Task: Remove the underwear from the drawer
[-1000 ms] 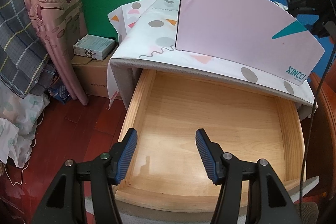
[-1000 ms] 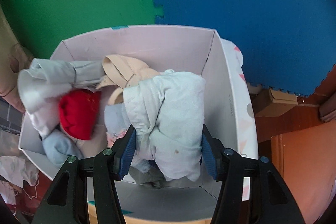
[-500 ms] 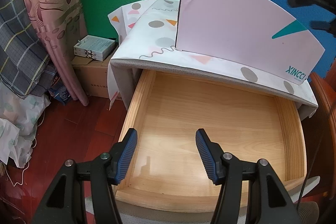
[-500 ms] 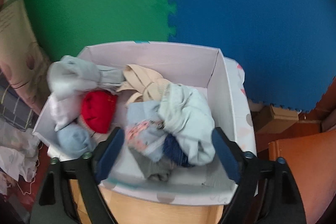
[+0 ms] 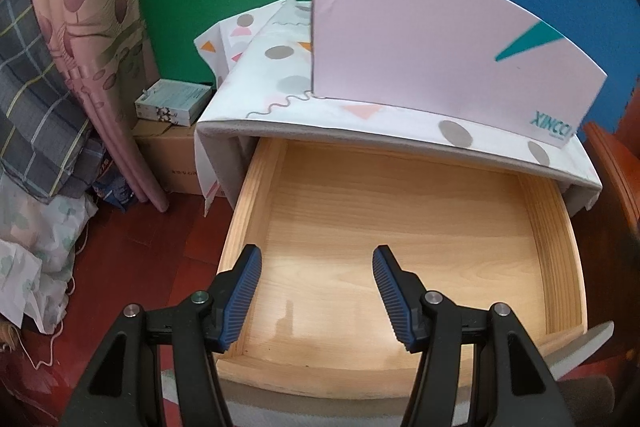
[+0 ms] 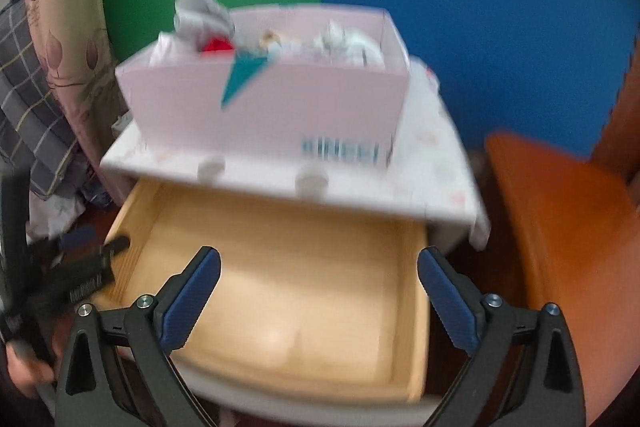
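— Underwear (image 6: 344, 41): where does it lie?

— Heaped in the pink box (image 5: 440, 67) on the patterned cloth (image 5: 276, 83) over the cabinet top, at the far side. A grey piece pokes above the far left rim and something red sits beside it. The drawer (image 5: 248, 211) stands pulled out below, and its wooden floor shows bare in both views. The right view is blurred, so a small piece tucked in the far end under the overhang cannot be ruled out.

— And the tools?

— The left gripper (image 5: 318, 253) hangs over the drawer's near left part, jaws about halfway apart with nothing between them. The right gripper (image 6: 319, 255) is over the near middle; its jaws have just been opening and stand wide, and only bare wood shows between them.

— How would such cloth handle?

— Probably light, soft and limp, with nothing stiff to push against. It would sag and trail from any grip, and one piece may drag its neighbour along. A pinch on a bunched fold at the top of a single garment looks surest, rather than on a thin edge or waistband.
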Action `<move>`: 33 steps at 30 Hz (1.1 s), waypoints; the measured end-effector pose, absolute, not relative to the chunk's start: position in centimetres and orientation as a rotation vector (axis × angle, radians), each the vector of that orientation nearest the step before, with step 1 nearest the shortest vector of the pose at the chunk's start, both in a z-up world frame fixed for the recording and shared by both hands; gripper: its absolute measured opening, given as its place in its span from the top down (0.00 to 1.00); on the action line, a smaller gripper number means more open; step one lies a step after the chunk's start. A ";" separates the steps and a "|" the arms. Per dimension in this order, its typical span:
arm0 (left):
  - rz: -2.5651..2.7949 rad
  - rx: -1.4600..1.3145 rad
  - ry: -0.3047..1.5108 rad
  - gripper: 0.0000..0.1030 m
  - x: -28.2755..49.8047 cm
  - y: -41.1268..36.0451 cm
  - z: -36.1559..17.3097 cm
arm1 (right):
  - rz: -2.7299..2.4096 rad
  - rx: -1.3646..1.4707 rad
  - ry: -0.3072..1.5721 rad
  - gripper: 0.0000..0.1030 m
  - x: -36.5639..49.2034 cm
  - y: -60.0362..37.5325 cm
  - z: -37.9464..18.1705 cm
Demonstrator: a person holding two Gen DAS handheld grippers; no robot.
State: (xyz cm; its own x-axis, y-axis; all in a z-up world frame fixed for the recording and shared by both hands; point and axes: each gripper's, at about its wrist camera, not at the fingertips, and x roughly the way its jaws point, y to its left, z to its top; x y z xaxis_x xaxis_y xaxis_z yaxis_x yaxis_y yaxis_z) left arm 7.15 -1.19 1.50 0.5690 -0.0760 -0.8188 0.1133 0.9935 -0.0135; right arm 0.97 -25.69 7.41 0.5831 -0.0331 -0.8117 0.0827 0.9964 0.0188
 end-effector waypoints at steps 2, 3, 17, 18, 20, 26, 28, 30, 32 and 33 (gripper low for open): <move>-0.119 0.063 0.953 0.42 6.6 -1.6 1.7 | -0.064 0.094 0.975 0.05 0.1 -25.9 6.1; -0.127 0.074 0.947 0.42 6.2 -1.8 1.9 | -0.059 0.101 0.980 0.05 -0.2 -25.8 5.6; -0.172 0.162 0.926 0.42 3.2 -3.7 2.0 | -0.075 0.186 1.041 0.05 -1.7 -26.4 2.4; -0.172 0.165 0.924 0.42 3.1 -3.8 2.0 | -0.081 0.191 1.039 0.05 -1.7 -26.4 2.3; -0.170 0.172 0.922 0.42 3.1 -3.9 2.0 | -0.089 0.191 1.044 0.05 -1.6 -26.5 2.3; -0.171 0.176 0.919 0.42 2.9 -4.0 2.0 | -0.100 0.176 1.064 0.05 -1.3 -26.2 2.0; -0.169 0.173 0.917 0.42 2.8 -3.9 2.0 | -0.103 0.175 1.065 0.05 -1.3 -26.3 1.9; -0.166 0.172 0.916 0.42 2.9 -3.9 2.0 | -0.106 0.175 1.070 0.05 -1.2 -26.4 1.8; -0.165 0.170 0.914 0.42 2.9 -3.8 2.1 | -0.109 0.174 1.070 0.05 -1.3 -26.4 1.8; -0.166 0.170 0.914 0.42 2.8 -3.8 2.1 | -0.108 0.174 1.071 0.05 -1.3 -26.4 1.8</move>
State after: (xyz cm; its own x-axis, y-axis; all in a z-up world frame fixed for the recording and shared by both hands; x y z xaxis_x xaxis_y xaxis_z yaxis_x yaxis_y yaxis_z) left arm 2.81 -3.80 2.07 0.5996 -0.0704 -0.7972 0.2143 0.9739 0.0752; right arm -1.27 -26.37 1.78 0.4759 -0.0037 -0.8795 0.1724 0.9810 0.0892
